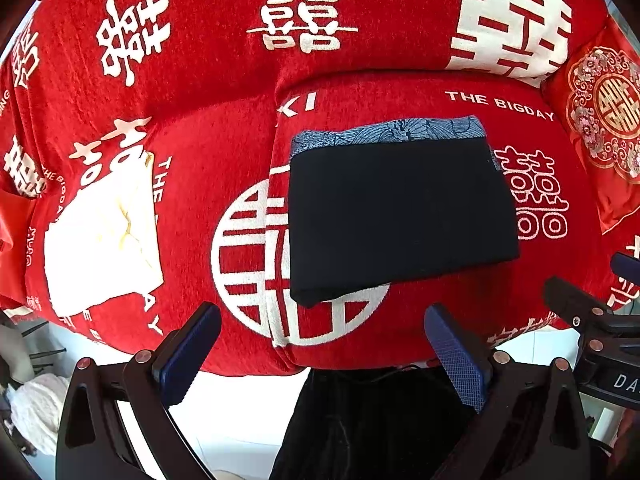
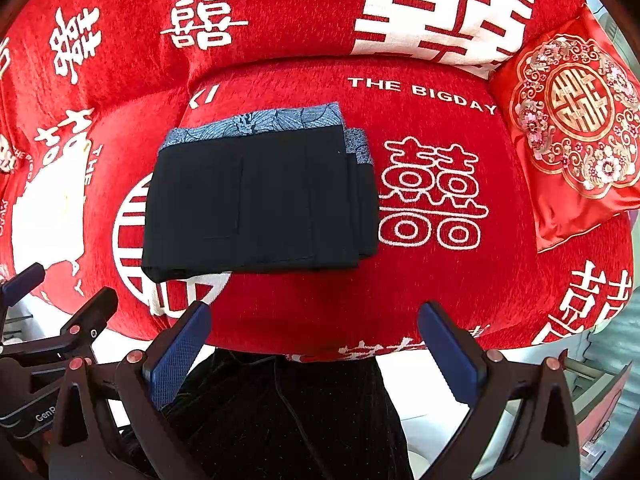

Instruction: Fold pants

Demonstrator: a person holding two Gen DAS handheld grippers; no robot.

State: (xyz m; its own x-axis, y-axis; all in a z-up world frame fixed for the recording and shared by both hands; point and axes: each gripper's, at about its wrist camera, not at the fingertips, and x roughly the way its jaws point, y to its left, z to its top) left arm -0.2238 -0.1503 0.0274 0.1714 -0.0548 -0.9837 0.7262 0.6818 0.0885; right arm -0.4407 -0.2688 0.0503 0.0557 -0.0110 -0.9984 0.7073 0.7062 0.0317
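Observation:
The black pants (image 1: 400, 216) lie folded into a flat rectangle on the red sofa seat (image 1: 540, 280), with a blue patterned waistband (image 1: 400, 130) along the far edge. In the right wrist view the same folded pants (image 2: 256, 204) show stacked layers at their right side. My left gripper (image 1: 324, 352) hovers open in front of the sofa's edge, below the pants and apart from them. My right gripper (image 2: 314, 348) is likewise open and holds nothing, just off the seat's front edge.
A folded white garment (image 1: 100, 240) lies on the seat to the left. A red embroidered cushion (image 2: 572, 128) leans at the right end. The person's dark trousers (image 2: 288, 412) show below the grippers. A white fluffy item (image 1: 36, 408) sits on the floor at left.

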